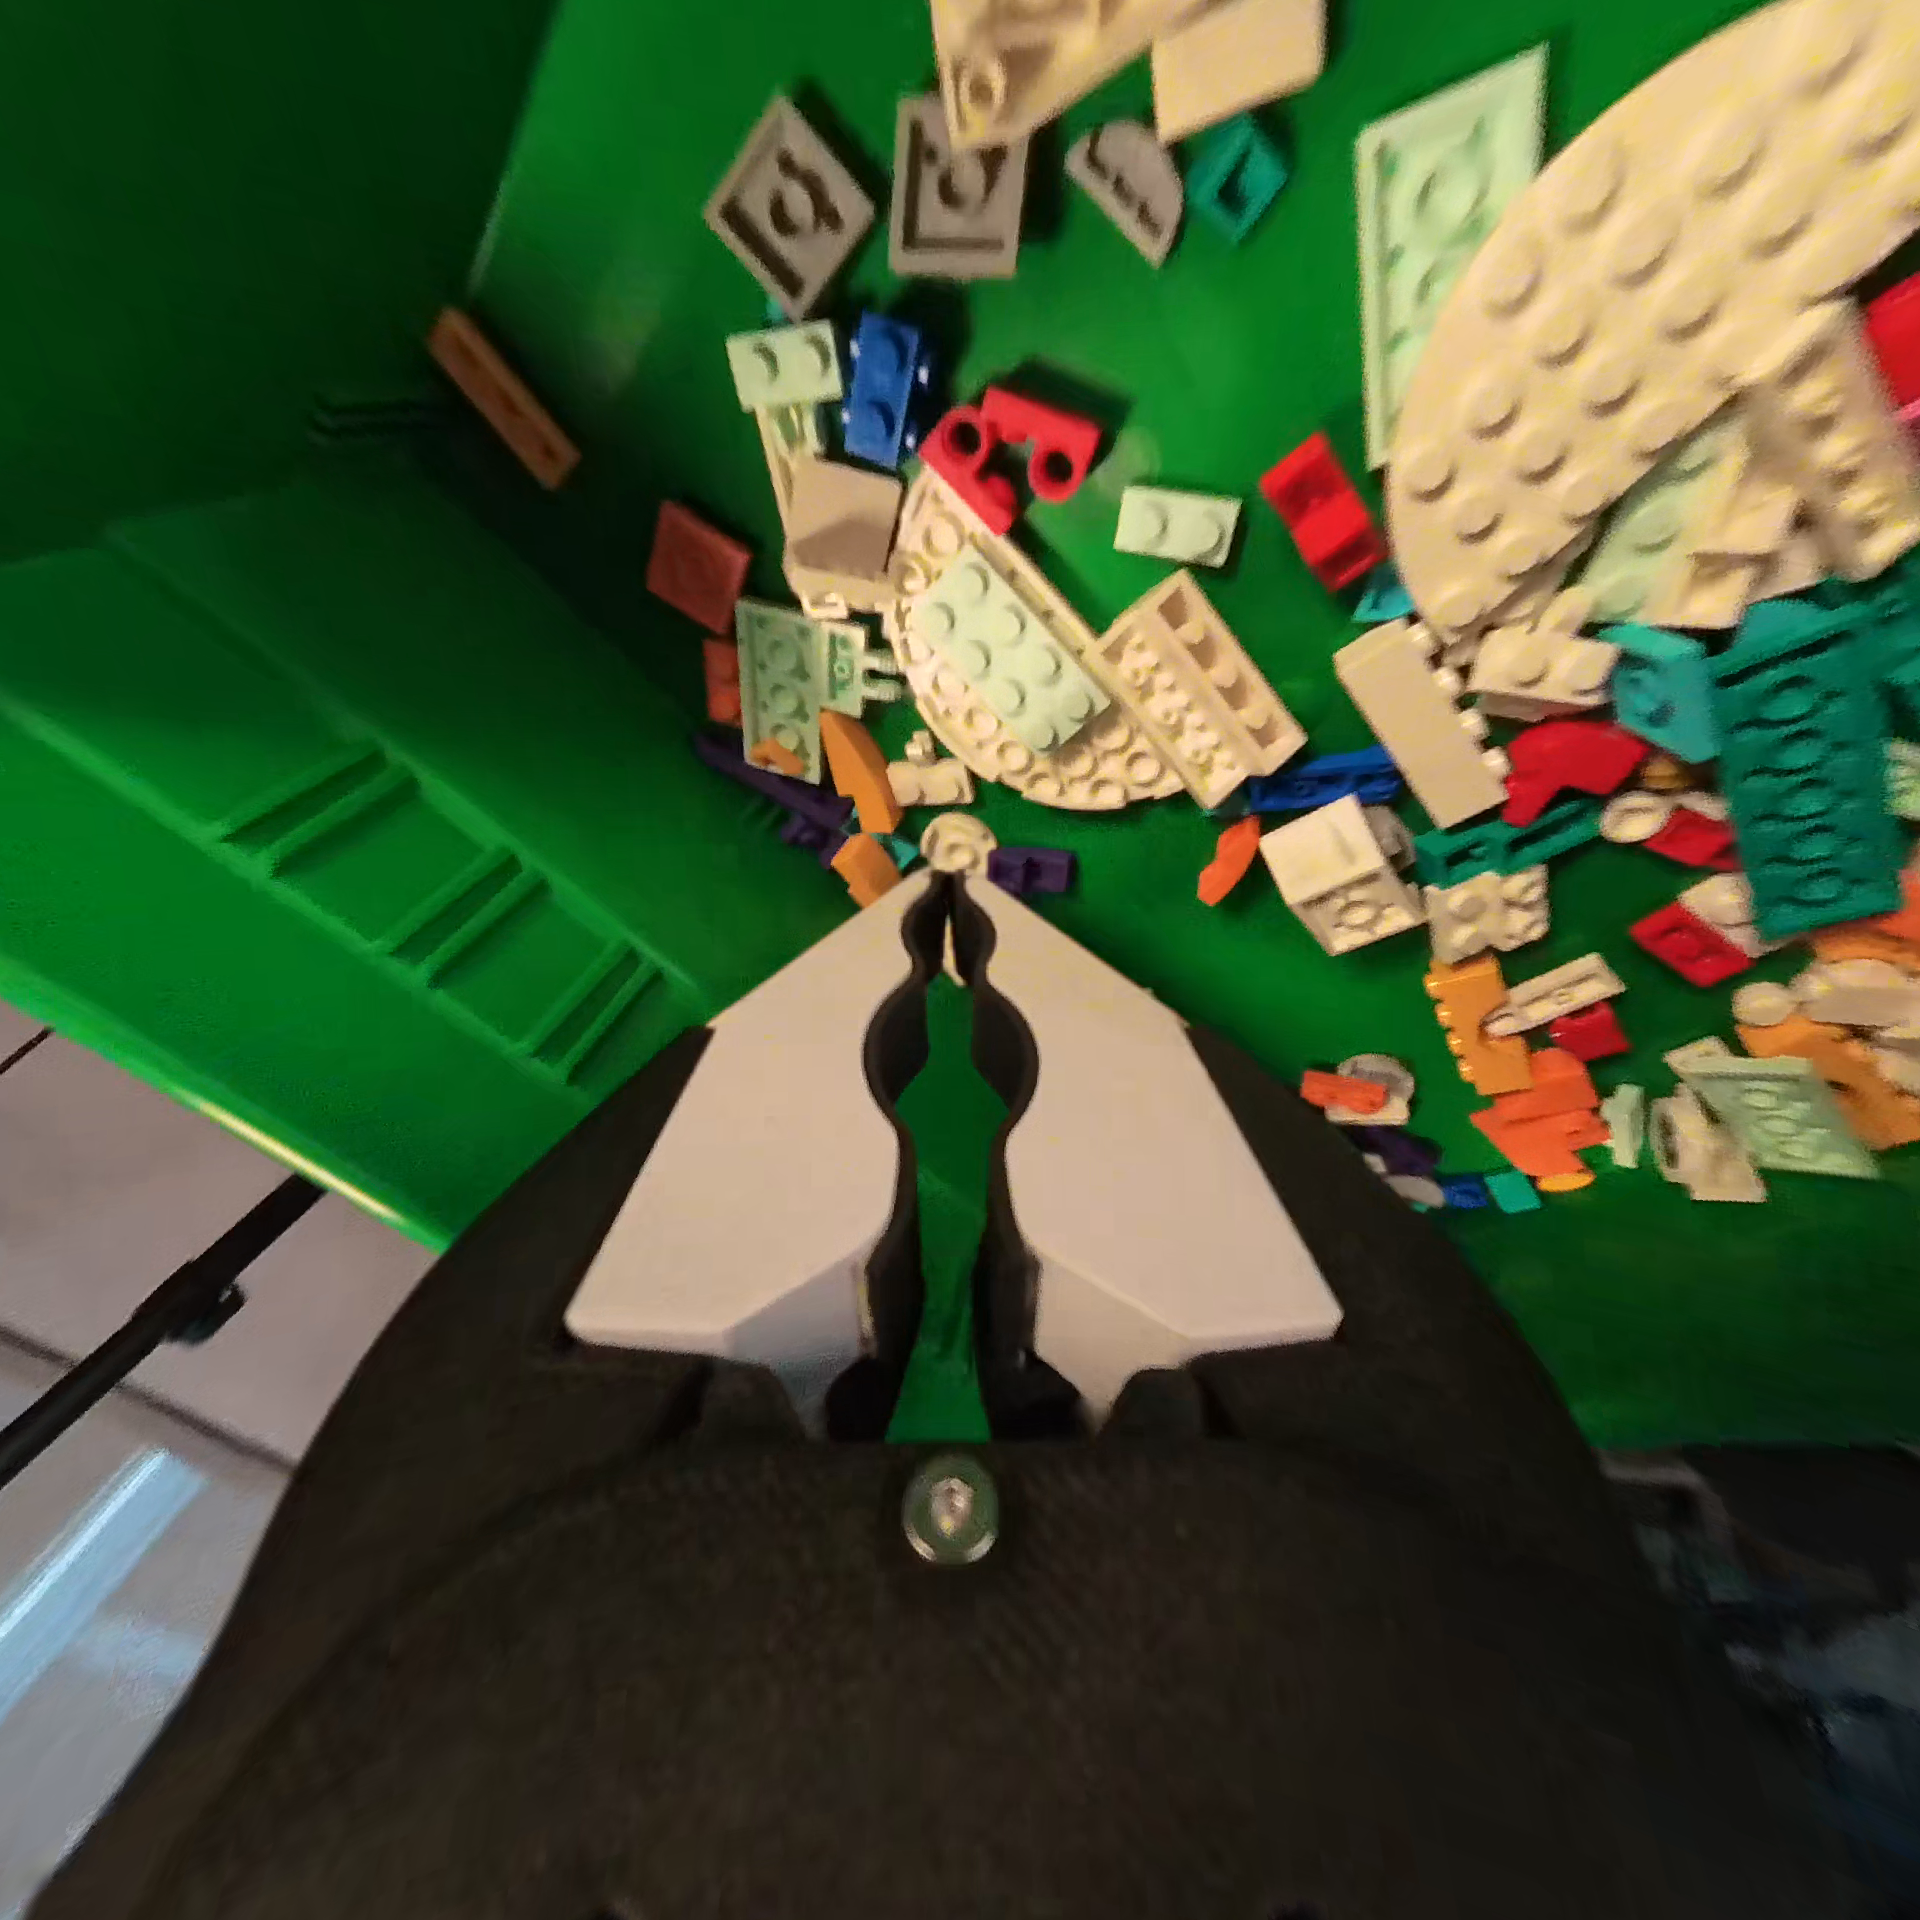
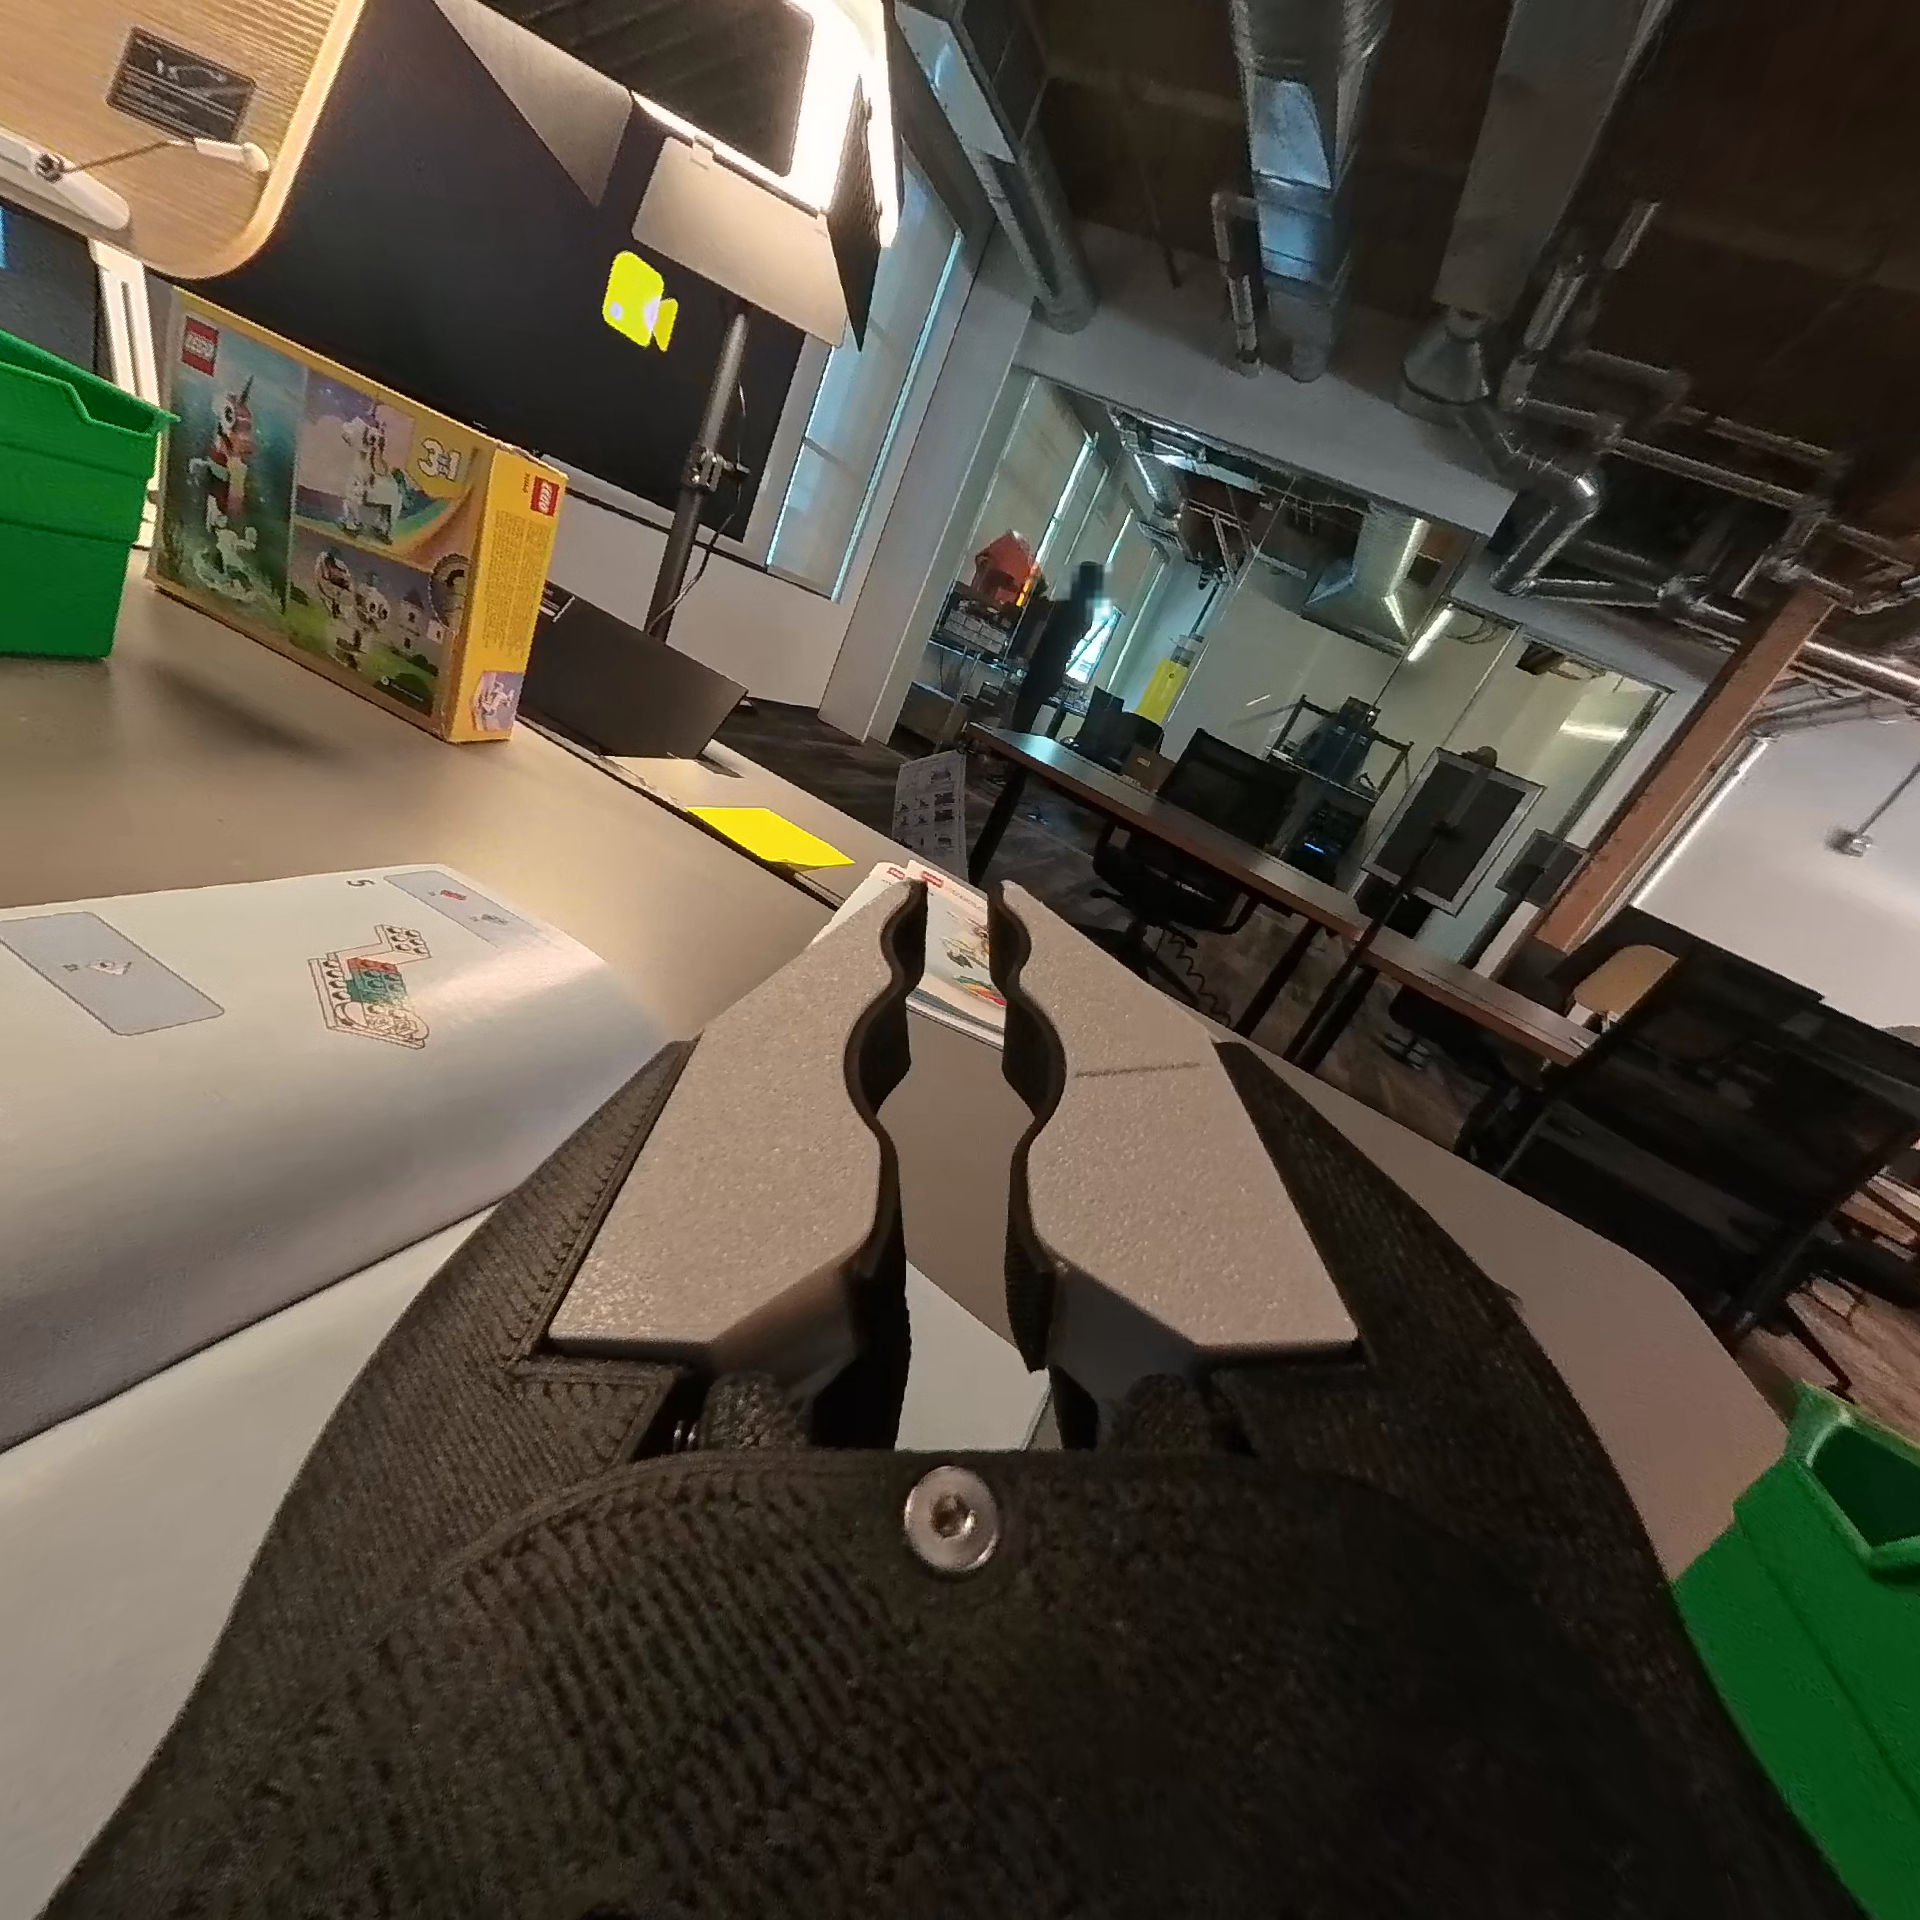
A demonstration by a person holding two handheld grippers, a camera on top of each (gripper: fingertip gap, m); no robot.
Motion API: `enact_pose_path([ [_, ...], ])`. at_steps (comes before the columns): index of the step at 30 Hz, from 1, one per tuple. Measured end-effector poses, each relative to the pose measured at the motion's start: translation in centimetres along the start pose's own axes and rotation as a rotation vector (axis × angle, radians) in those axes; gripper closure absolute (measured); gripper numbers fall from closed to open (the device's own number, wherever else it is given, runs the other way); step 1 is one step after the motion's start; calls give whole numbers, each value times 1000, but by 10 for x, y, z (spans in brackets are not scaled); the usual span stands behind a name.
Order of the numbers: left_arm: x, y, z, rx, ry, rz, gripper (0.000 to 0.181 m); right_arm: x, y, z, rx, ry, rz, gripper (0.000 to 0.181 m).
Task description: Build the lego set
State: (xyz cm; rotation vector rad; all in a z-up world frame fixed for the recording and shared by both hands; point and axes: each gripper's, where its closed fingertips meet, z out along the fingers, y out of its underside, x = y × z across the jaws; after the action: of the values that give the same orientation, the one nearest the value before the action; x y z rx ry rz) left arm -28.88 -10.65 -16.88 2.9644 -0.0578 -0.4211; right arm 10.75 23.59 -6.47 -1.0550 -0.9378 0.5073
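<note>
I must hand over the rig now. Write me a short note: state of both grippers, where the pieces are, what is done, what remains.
Left gripper: fingers closed at the tips, pinching a small white round piece inside the green bin.
Right gripper: slightly open, empty, above the table.
Loose bricks lie in the bin; instruction booklet open, set box behind it.
Done: no finished model in view.
Left: nearly all of the build.

Left view down into bin (image 1: 312,831); right across table (image 2: 312,748).
</note>
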Motion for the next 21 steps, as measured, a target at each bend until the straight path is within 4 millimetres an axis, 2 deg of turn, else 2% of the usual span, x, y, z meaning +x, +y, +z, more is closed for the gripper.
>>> enact_pose_path([
  [8, -11, 16, 11, -159, -135, 10, 181, -1, 0, 1, 3, -7, 2, 172],
  [21, -22, 7, 13, -74, -171, 9, 181, -1, 0, 1, 3, -6, 2, 172],
])
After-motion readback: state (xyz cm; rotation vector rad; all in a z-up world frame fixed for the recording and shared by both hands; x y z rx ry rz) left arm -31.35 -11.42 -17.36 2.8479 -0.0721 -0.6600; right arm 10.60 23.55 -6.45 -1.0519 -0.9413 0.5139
